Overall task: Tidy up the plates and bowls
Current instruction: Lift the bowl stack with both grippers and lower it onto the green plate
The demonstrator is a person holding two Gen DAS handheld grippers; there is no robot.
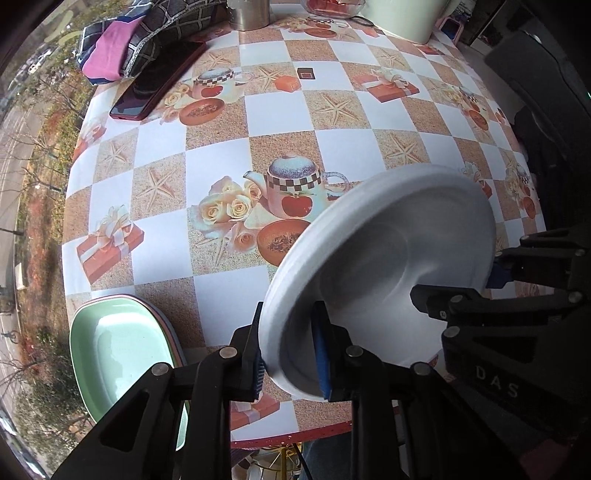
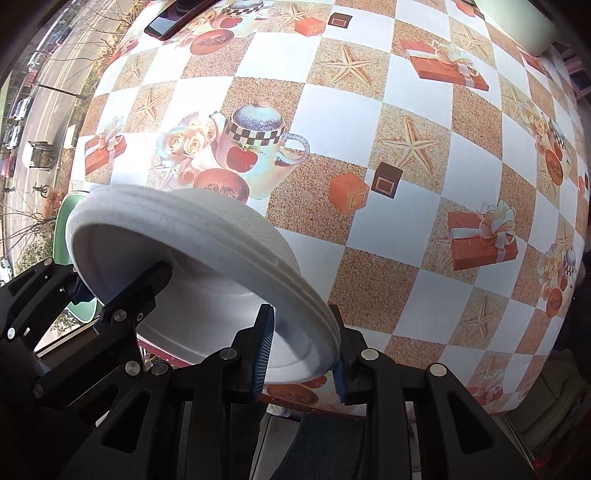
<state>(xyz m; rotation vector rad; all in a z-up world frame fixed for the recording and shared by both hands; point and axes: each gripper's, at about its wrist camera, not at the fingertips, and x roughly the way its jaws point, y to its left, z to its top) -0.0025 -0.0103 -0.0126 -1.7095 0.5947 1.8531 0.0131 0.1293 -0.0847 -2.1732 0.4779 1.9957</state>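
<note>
A white foam plate (image 1: 384, 251) is held tilted above the table's near edge. My left gripper (image 1: 288, 354) is shut on its near rim, one finger on each face. My right gripper (image 2: 301, 350) is shut on the opposite rim of the same plate (image 2: 192, 236); it shows at the right in the left wrist view (image 1: 495, 273). A stack of rounded plates with a green one on top (image 1: 122, 354) lies at the table's near left corner; pink and grey rims show under it. Its green edge shows behind the foam plate in the right wrist view (image 2: 62, 236).
The table (image 1: 258, 118) has a checkered cloth printed with teapots, starfish and gift boxes. A dark phone (image 1: 159, 81) and folded cloth (image 1: 122, 48) lie at the far left. A metal cup (image 1: 249, 14), a glass bowl (image 1: 332, 7) and a pale green tub (image 1: 402, 18) stand at the far edge.
</note>
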